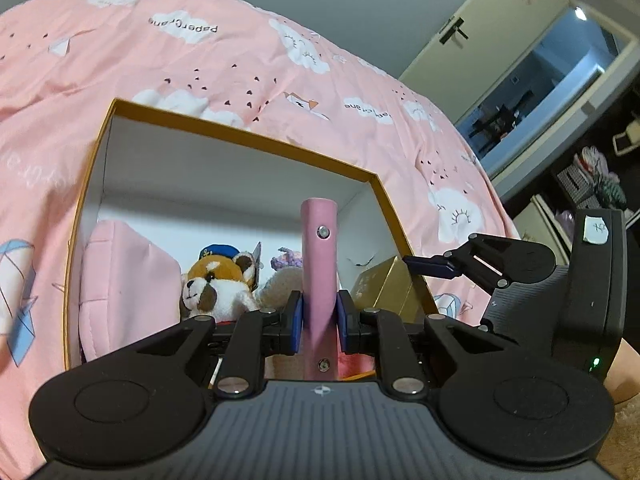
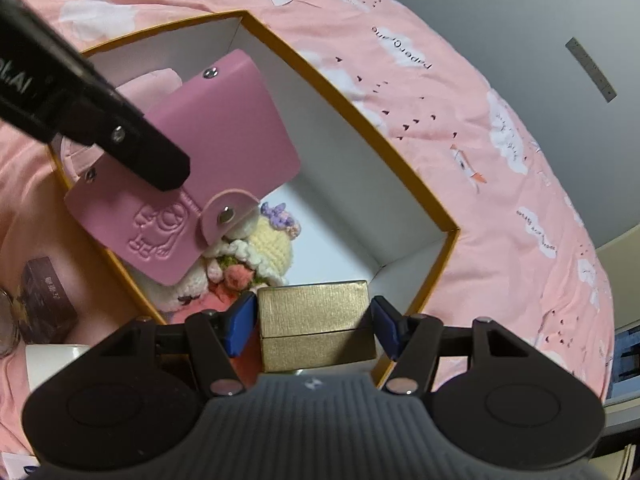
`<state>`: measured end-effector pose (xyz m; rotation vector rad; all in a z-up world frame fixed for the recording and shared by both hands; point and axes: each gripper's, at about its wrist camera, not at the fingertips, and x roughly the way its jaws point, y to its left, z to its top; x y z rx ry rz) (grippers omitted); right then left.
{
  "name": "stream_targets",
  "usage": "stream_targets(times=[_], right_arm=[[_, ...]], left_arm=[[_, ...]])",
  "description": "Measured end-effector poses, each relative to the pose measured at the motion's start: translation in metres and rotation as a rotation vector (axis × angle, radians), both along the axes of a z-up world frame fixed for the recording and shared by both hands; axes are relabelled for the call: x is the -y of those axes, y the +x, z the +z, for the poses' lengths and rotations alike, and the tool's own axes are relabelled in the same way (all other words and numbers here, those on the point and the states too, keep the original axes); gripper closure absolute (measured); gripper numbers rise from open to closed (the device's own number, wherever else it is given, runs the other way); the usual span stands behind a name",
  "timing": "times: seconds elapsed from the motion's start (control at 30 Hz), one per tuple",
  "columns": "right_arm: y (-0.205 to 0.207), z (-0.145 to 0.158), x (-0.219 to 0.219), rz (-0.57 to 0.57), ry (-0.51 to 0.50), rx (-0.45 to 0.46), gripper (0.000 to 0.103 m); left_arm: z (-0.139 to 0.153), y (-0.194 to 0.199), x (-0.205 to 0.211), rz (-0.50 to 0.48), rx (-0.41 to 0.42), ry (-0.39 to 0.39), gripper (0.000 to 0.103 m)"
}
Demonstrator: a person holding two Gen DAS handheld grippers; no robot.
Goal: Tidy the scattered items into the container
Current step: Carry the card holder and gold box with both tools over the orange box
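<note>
- Left wrist view: left gripper (image 1: pixel 319 322) clamped narrow on a pink card holder (image 1: pixel 319 280), blue pads pressed to both flat faces; holder seen edge-on, upright, smooth leather-like surface, two metal snap studs.
- Holder poised over the open box (image 1: pixel 240 140): rigid card, mustard-yellow rim, plain white inner walls.
- Inside box: plush toy (image 1: pixel 218 286), orange, white and brown pile; soft pink padded item (image 1: pixel 120 288) against left wall.
- Box set on pink quilt (image 1: pixel 240 60), wrinkled cotton with cloud print.
- Right wrist view: right gripper (image 2: pixel 314 326) set mid-width on a gold box (image 2: pixel 316 326), rectangular, finely ribbed foil texture, lid seam across the middle; blue pads at both ends, hard contact not confirmable.
- Gold box at near rim of the open box.
- Card holder broad face visible: embossed cartoon figure, rounded snap tab.
- Crocheted doll (image 2: pixel 260 256) below it, cream yarn, knobbly.
</note>
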<state>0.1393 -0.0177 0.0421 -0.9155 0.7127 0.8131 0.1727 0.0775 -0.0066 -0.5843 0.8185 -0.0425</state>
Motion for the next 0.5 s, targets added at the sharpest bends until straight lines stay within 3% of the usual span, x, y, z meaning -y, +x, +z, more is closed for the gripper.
stream_targets(times=[0.33,0.43,0.5], right_arm=[[0.021,-0.004,0.000,-0.101,0.011,-0.120,0.039],[0.022,-0.004,0.001,-0.118,0.010,-0.140,0.039],[0.024,-0.004,0.000,-0.124,0.009,-0.149,0.039]], left_arm=[[-0.017,-0.004,-0.011,0.065,-0.035,-0.025,0.081],[-0.019,-0.006,-0.013,0.079,-0.056,-0.017,0.072],[-0.021,-0.008,-0.012,0.082,-0.065,-0.008,0.059]])
